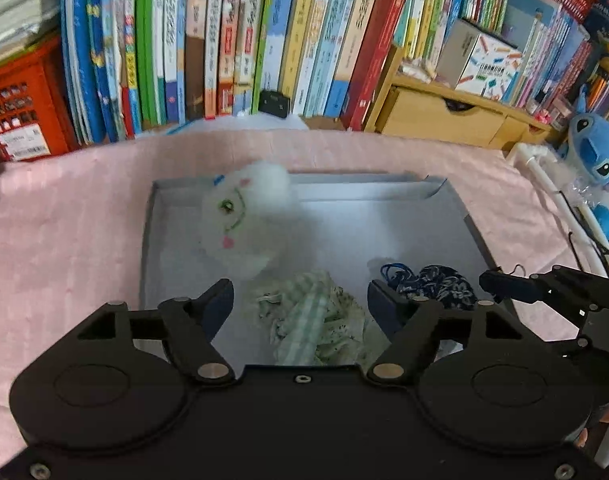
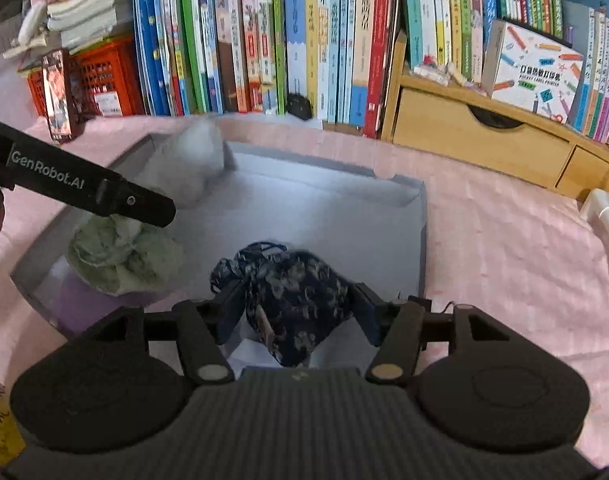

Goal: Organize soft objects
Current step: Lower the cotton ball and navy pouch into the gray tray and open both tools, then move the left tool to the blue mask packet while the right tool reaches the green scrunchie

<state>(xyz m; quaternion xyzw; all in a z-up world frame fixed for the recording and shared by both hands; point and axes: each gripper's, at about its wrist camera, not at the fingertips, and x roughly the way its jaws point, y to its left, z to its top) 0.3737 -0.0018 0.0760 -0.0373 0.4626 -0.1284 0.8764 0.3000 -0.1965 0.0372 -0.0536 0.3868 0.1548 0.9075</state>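
Pouch (image 2: pixel 300 300), dark floral cloth, limp and light, lies in grey tray (image 2: pixel 420 220) between right gripper (image 2: pixel 296 312) fingers, spread, not pinching (grab bunched middle). Left gripper (image 1: pixel 300 304) spread over green cloth (image 1: pixel 316 320).

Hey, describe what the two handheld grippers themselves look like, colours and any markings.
Both are matte black plastic. The left gripper and right gripper have angled fingers with dark blue pads, silver pivot pins and round housings. The left one's side carries white "GenRobot.AI" lettering. The right gripper's base is ribbed grey.
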